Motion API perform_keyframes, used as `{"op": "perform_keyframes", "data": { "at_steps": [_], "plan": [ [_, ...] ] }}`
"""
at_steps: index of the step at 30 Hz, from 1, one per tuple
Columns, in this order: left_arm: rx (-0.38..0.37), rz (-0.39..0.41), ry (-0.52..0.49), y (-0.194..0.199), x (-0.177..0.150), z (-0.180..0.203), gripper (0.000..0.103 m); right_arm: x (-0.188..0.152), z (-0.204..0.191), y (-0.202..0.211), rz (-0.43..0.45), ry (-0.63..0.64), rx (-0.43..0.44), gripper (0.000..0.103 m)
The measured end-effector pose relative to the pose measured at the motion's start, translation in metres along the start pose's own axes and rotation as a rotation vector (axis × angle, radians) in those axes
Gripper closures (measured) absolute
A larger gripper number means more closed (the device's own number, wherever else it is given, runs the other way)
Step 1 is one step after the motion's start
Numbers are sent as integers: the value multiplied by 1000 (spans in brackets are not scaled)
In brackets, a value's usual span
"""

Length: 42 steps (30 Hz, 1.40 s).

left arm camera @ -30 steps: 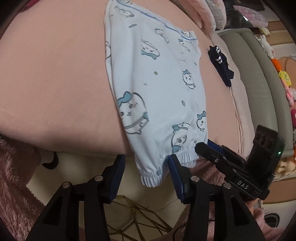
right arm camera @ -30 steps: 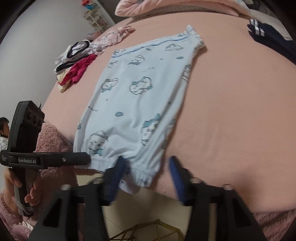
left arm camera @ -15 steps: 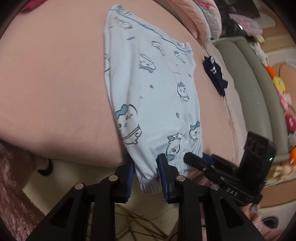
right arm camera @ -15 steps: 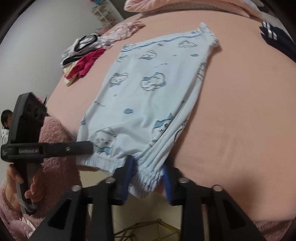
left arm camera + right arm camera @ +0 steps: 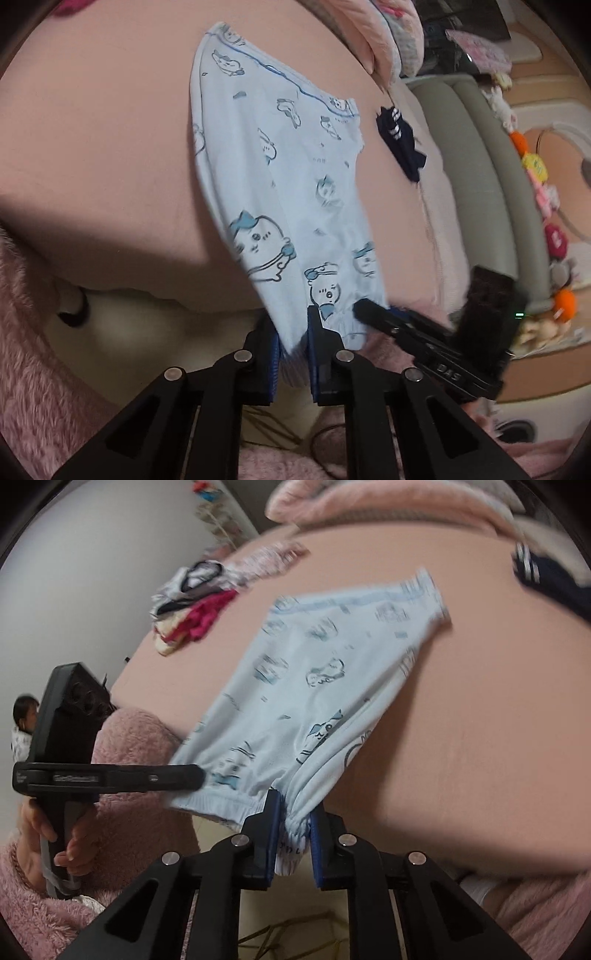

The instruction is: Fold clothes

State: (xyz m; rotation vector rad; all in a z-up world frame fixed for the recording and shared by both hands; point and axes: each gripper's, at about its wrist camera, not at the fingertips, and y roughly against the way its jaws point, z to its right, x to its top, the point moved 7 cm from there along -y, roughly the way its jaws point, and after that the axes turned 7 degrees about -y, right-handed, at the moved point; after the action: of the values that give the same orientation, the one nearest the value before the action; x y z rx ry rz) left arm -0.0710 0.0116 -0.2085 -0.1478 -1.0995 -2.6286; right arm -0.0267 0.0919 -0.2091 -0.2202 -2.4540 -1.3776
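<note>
I see the shorts [image 5: 288,192] lying flat on the bed [image 5: 92,155], near hem hanging over its front edge. Left gripper [image 5: 292,345] clamps the hem's left part, right gripper [image 5: 291,830] its right part. A dark garment [image 5: 400,146] lies right of the shorts; a clothes pile [image 5: 192,609] far left.

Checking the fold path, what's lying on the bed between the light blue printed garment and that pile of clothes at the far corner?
Nothing: in the right wrist view only bare pink bed sheet separates the light blue garment from the clothes pile.
</note>
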Motion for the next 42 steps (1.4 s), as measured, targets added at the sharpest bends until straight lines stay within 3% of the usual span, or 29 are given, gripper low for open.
{"op": "perform_keyframes", "data": {
  "at_steps": [3, 6, 9, 13, 15, 17, 18, 20, 21, 24, 28, 31, 32, 33, 34, 35, 37, 42],
  "plan": [
    [-17, 27, -54, 6, 29, 12, 92, 19, 10, 0, -2, -67, 61, 90],
    [-70, 65, -66, 11, 73, 21, 92, 67, 13, -2, 37, -77, 66, 88],
    [-17, 108, -102, 6, 126, 14, 92, 119, 16, -7, 80, -91, 58, 87],
    [15, 148, -43, -9, 197, -12, 90, 187, 23, -18, 132, -114, 33, 85],
    [-5, 159, 17, -10, 214, -29, 78, 214, 37, -42, 122, -149, -29, 79],
    [-24, 220, 11, 0, 221, -38, 49, 225, 52, -53, 92, -225, -30, 77],
    [-10, 254, -28, 7, 220, -38, 45, 228, 56, -53, 89, -255, -14, 75],
    [34, 288, -105, 15, 212, -40, 44, 228, 61, -42, 127, -264, 19, 50],
    [67, 261, -147, 11, 205, -40, 44, 226, 64, -37, 143, -245, -1, 48],
    [124, 171, -246, -5, 185, -34, 45, 212, 65, -40, 108, -133, -99, 48],
    [215, 101, -277, -30, 178, -36, 46, 192, 57, -65, 33, -13, -187, 48],
    [265, 83, -241, -40, 178, -46, 64, 180, 48, -85, -3, 53, -227, 50],
    [276, 93, -237, -38, 179, -47, 76, 176, 46, -92, -15, 75, -241, 68],
    [286, 103, -232, -37, 179, -48, 88, 174, 43, -97, -20, 87, -249, 74],
    [261, 121, -233, -33, 180, -44, 98, 173, 40, -98, -7, 91, -253, 78],
    [261, 143, -247, -28, 182, -39, 98, 173, 37, -96, 17, 105, -259, 87],
    [299, 198, -307, -17, 188, -27, 98, 178, 31, -89, 73, 128, -265, 92],
    [359, 273, -412, -12, 209, -13, 98, 204, 11, -61, 259, 182, -301, 94]
  ]
}}
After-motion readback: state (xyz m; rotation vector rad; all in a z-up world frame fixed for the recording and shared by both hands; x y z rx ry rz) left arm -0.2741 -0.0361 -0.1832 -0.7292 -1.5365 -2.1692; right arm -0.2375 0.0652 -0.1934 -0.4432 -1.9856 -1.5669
